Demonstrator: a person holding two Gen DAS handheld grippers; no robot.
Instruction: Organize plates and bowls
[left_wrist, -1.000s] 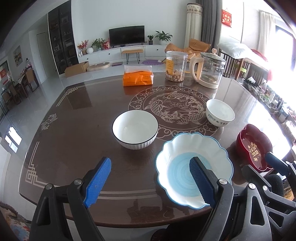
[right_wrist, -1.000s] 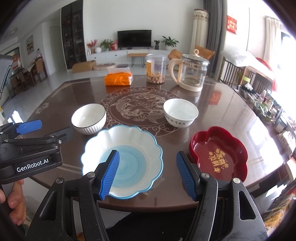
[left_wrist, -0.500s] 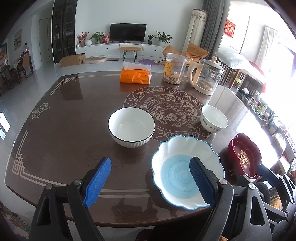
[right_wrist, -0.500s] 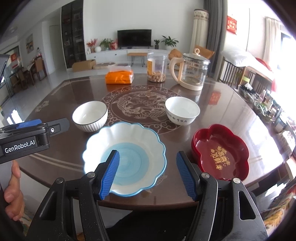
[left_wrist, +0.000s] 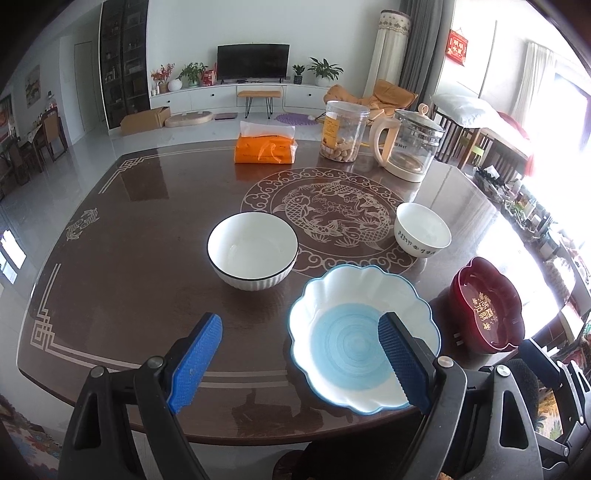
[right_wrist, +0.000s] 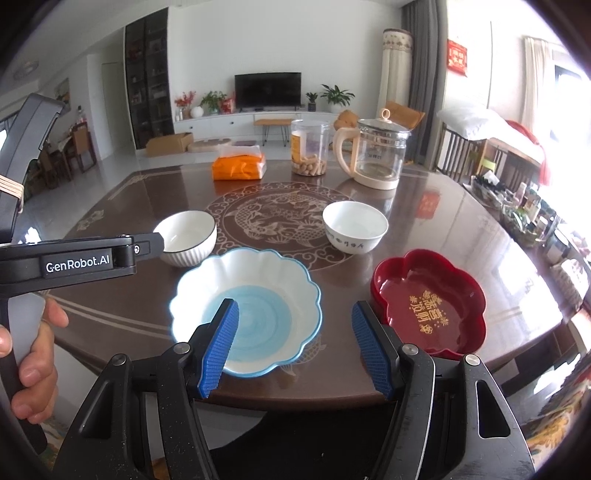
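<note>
A scalloped white plate with a blue centre (left_wrist: 364, 336) (right_wrist: 246, 310) lies near the table's front edge. Behind it to the left stands a ribbed white bowl with a dark rim (left_wrist: 253, 251) (right_wrist: 190, 236), and to the right a small white bowl with black lettering (left_wrist: 423, 229) (right_wrist: 355, 226). A red flower-shaped dish (left_wrist: 485, 304) (right_wrist: 428, 299) sits at the right. My left gripper (left_wrist: 299, 360) hovers open above the front edge, left of the plate. My right gripper (right_wrist: 295, 347) is open over the gap between plate and red dish. Neither holds anything.
At the back of the dark patterned table (left_wrist: 147, 236) stand an orange tissue pack (left_wrist: 265, 147), a clear snack jar (left_wrist: 343, 131) and a glass kettle (left_wrist: 406, 147). A hand (right_wrist: 29, 354) holds the left gripper's handle at the left of the right wrist view.
The left wrist view has shifted a little, with the bowls sitting further left in it. In the right wrist view the left gripper's body has risen and now overlaps the ribbed bowl. Both jaws kept their opening.
</note>
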